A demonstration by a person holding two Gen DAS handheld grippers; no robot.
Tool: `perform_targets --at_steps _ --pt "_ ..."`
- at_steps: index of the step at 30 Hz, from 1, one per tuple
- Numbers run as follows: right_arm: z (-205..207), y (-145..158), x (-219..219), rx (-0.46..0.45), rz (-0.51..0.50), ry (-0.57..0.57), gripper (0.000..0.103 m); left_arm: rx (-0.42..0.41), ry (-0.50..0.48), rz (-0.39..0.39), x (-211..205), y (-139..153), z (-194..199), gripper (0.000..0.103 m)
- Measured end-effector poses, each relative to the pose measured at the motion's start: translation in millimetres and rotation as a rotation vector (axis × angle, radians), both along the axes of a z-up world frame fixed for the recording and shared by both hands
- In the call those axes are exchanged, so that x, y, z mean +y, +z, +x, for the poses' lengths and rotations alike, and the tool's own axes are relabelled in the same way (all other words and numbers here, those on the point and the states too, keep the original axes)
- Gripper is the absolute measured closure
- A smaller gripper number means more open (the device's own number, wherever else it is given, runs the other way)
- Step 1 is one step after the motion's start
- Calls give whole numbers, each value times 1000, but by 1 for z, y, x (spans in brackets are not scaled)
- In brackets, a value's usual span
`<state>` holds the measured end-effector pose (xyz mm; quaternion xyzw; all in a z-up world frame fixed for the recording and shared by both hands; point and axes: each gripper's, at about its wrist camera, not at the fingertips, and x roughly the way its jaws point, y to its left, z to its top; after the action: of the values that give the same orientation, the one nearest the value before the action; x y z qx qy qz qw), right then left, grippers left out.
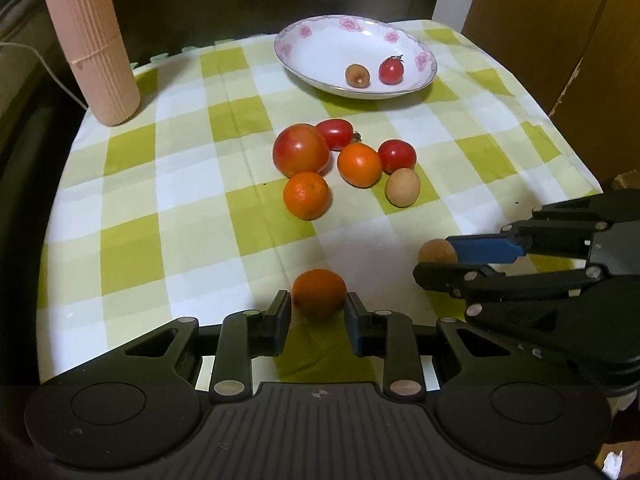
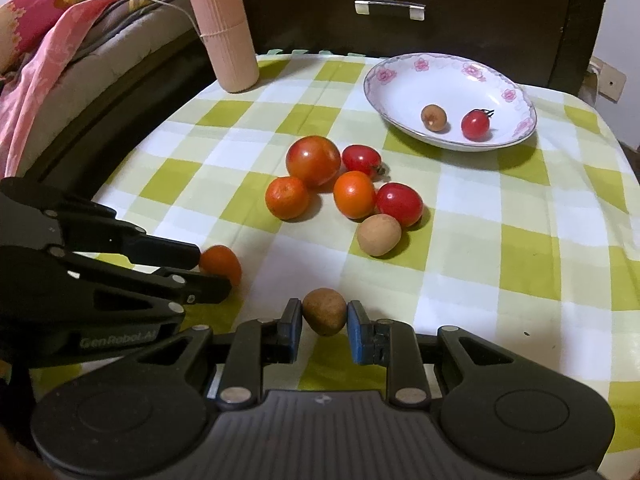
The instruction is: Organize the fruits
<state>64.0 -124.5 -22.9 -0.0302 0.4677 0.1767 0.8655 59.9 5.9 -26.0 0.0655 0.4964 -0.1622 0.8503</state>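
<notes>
My left gripper (image 1: 319, 306) is shut on a small orange fruit (image 1: 319, 292) near the table's front edge; it also shows in the right wrist view (image 2: 221, 265). My right gripper (image 2: 324, 314) is shut on a small brown fruit (image 2: 324, 311), also seen in the left wrist view (image 1: 437, 253). A white flowered bowl (image 1: 320, 46) at the back holds a brown fruit (image 1: 357, 75) and a cherry tomato (image 1: 391, 70). A cluster lies mid-table: a big tomato (image 1: 301, 149), two oranges (image 1: 306, 195), two cherry tomatoes (image 1: 397, 155) and a tan fruit (image 1: 402, 187).
A tall pink ribbed container (image 1: 92, 40) stands at the back left of the green-checked tablecloth (image 1: 180, 220). A dark cabinet with a metal handle (image 2: 389, 10) is behind the table. Pink bedding (image 2: 48, 28) lies to the left.
</notes>
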Motion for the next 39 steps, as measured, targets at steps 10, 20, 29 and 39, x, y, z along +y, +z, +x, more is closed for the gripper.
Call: perform_targets --at_steps 10,20,29,39 --pt "1 -4 -3 21 -4 -13 80 34 17 -6 -1 -10 7 61" --pt "2 -5 -5 33 -2 -23 79 51 44 -25 2 -12 12 42" --pt "3 -6 -6 39 -11 -28 80 51 41 -2 3 -12 7 42" --pt "-2 -2 -7 30 -14 -27 79 61 24 -14 1 -8 -5 38"
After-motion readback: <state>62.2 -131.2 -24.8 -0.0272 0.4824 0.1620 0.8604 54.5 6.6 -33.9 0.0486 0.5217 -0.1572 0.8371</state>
